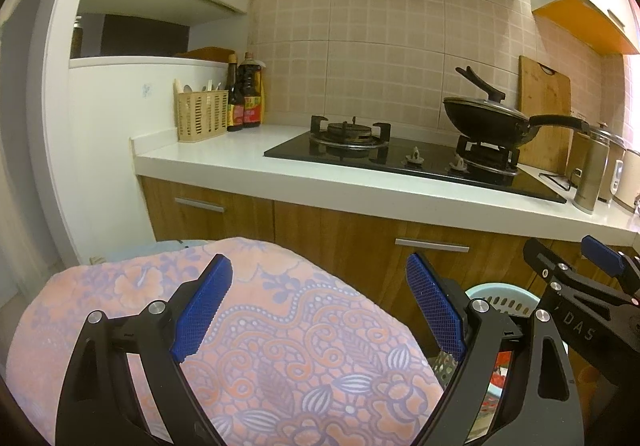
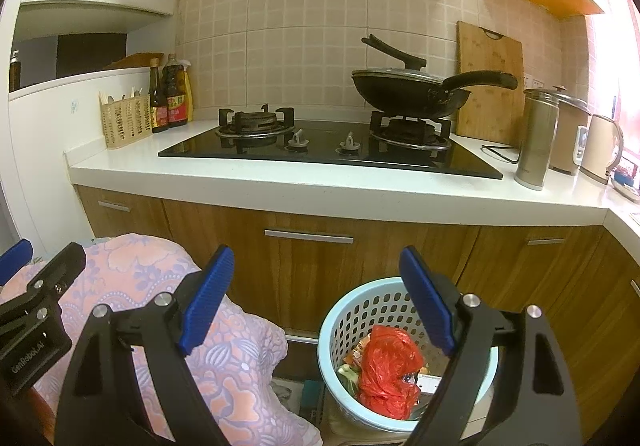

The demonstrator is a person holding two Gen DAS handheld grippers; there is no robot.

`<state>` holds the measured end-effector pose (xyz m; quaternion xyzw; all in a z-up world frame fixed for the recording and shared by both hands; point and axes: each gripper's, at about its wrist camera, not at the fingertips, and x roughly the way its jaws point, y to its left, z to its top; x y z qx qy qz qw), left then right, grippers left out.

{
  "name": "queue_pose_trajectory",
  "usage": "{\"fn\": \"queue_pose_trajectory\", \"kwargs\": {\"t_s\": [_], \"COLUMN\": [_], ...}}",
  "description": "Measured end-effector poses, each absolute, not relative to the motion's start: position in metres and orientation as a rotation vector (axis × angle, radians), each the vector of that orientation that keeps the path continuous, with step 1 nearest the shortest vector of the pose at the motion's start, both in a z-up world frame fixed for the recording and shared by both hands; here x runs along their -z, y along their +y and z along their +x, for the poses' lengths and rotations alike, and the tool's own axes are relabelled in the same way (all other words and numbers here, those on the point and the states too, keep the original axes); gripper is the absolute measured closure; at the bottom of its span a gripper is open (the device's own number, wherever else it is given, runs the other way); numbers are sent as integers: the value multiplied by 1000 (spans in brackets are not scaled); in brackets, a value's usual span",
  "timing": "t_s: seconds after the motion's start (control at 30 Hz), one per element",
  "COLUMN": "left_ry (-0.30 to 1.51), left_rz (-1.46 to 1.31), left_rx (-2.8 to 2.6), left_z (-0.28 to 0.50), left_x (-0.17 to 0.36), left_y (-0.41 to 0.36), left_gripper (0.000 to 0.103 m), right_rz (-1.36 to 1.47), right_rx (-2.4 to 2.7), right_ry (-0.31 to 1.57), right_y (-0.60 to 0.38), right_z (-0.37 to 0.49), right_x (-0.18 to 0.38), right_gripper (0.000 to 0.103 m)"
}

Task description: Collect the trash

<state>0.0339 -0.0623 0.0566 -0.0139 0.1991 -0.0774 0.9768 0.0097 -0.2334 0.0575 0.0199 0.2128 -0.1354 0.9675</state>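
A light blue perforated trash basket (image 2: 352, 310) stands on the floor in front of the wooden cabinets. Inside lie a crumpled red plastic bag (image 2: 390, 370) and other scraps. My right gripper (image 2: 316, 298) is open and empty, hovering above and left of the basket's rim. My left gripper (image 1: 320, 310) is open and empty over a pink and purple patterned cloth (image 1: 248, 338). The basket's rim (image 1: 504, 292) peeks out behind the left gripper's right finger. The right gripper also shows at the right edge of the left wrist view (image 1: 584, 294).
A white countertop (image 2: 320, 181) carries a black gas hob (image 2: 328, 145), a black wok with lid (image 2: 408, 89), sauce bottles (image 2: 170, 97), a utensil basket (image 2: 126, 121), a steel flask (image 2: 536, 137), a kettle (image 2: 602, 145) and a cutting board (image 2: 490, 81). The patterned cloth (image 2: 224, 358) covers something bulky left of the basket.
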Motion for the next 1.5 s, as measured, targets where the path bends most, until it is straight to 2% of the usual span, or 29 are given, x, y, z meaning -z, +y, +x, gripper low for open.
{"fn": "queue_pose_trajectory", "kwargs": {"t_s": [1.5], "left_ry": [410], "left_rz": [-29], "left_rx": [140], "left_z": [34], "left_x": [-53], "left_y": [-63], "left_gripper": [17], "right_rz": [44], "right_rx": [241], "right_ry": [445], "right_y": [-231], "right_z": [13], "right_x": [-52], "right_gripper": [17]}}
